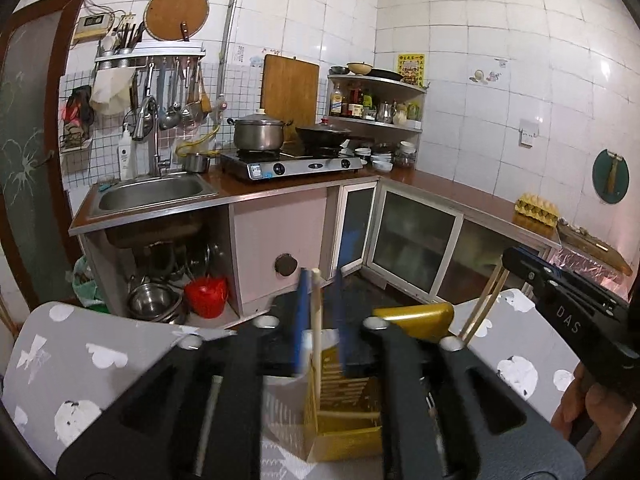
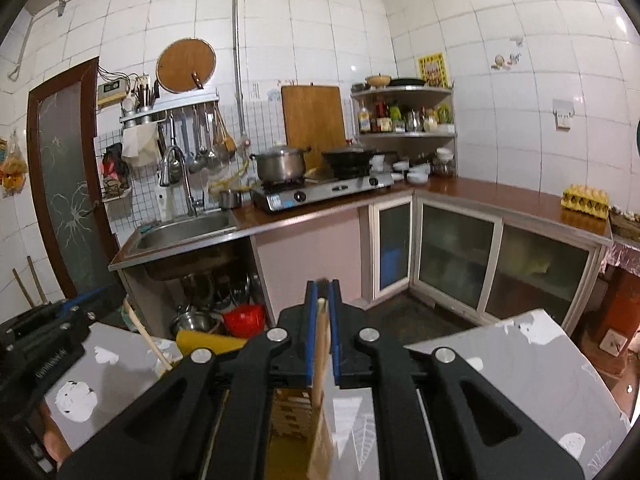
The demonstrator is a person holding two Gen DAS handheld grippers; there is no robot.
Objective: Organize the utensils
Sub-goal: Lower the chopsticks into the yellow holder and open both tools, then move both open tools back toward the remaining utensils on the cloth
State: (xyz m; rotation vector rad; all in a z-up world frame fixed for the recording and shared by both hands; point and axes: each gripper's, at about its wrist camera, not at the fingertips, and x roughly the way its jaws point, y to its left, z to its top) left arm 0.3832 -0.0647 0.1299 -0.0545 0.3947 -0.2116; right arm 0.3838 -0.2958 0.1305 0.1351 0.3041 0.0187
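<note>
- A yellow slotted utensil holder (image 1: 344, 416) is seen standing on a grey table with white patches (image 1: 80, 344), and serves as the landmark here.
- The left gripper (image 1: 322, 280) is held just above the holder; a pale wooden chopstick (image 1: 317, 336) stands between its blue pads (image 1: 301, 312), which are parted and not seen pressing on it, so the grip is released.
- The stick's lower end is seen inside the holder.
- The right gripper (image 2: 322, 292) is held above the holder (image 2: 292, 412); a second wooden chopstick (image 2: 320, 344) is framed between its narrowly parted pads, its lower end reaching down at the holder; contact cannot be told.
- Beyond the holder, a sink (image 1: 152, 194) and stove (image 1: 292, 164) are seen.
</note>
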